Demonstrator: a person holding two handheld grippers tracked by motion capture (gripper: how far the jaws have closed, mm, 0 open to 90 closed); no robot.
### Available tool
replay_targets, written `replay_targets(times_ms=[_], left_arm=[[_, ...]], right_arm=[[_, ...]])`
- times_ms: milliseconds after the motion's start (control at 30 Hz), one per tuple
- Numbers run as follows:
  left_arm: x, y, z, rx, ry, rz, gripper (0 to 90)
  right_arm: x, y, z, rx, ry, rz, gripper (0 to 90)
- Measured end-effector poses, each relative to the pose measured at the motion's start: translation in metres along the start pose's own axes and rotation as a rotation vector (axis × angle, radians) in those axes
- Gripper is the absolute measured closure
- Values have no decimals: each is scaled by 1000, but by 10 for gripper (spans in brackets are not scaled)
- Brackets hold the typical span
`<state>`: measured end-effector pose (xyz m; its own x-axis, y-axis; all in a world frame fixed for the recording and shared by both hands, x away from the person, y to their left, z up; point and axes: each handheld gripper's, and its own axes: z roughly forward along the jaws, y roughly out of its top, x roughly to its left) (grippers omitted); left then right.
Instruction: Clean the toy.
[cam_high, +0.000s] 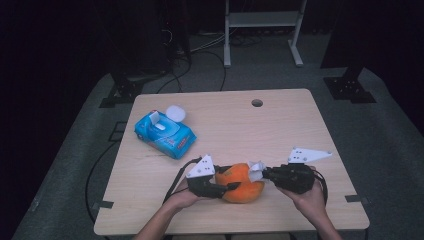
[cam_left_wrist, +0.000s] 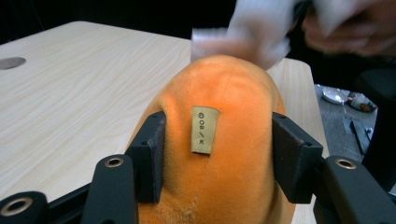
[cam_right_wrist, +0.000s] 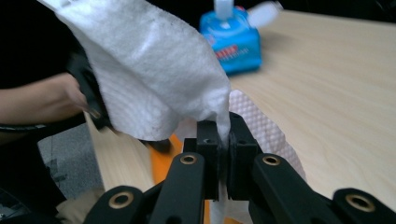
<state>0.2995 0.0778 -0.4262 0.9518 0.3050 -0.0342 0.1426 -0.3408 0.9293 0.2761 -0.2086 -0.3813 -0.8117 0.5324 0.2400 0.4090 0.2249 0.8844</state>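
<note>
Left gripper view – gripper (cam_left_wrist: 217, 154) clamps orange plush (cam_left_wrist: 219, 186); rt gripper (cam_right_wrist: 223, 135) pinches wipe (cam_right_wrist: 149, 70).

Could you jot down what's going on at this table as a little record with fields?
Left tongs: clamped on both sides of an orange plush toy
Right tongs: shut on a white wet wipe, held at the toy's top
Toy's tag: small and beige, facing the left tongs
Wipes pack: blue, lid open, far left
Table: light wood
</note>
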Motion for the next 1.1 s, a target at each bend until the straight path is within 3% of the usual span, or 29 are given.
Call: replay_targets(times_ms=[133, 300, 433, 533, 767, 900, 1033, 1100], left_arm=[[-3, 0, 3, 8, -2, 7, 404], [0, -2, 3, -10, -19, -4, 278], [5, -5, 0, -15, -20, -19, 214], [10, -10, 0, -13, -28, -54, 185], [15, -22, 8, 8, -56, -77, 143], [15, -25, 10, -5, -75, -84, 189], [10, -19, 7, 12, -33, -62, 381], [6, -11, 4, 5, -16, -38, 417]], right_arm=[[5, 2, 9, 36, -2, -29, 853], [-6, -10, 14, 94, -23, 0, 851], [-12, -12, 10, 106, -58, 7, 851], [-16, -15, 7, 113, -68, 22, 850], [-28, -21, 1, 123, -81, 58, 849], [-28, -21, 1, 125, -81, 60, 849], [-28, -21, 0, 115, -74, 67, 849], [-28, -20, -1, 103, -74, 71, 849]])
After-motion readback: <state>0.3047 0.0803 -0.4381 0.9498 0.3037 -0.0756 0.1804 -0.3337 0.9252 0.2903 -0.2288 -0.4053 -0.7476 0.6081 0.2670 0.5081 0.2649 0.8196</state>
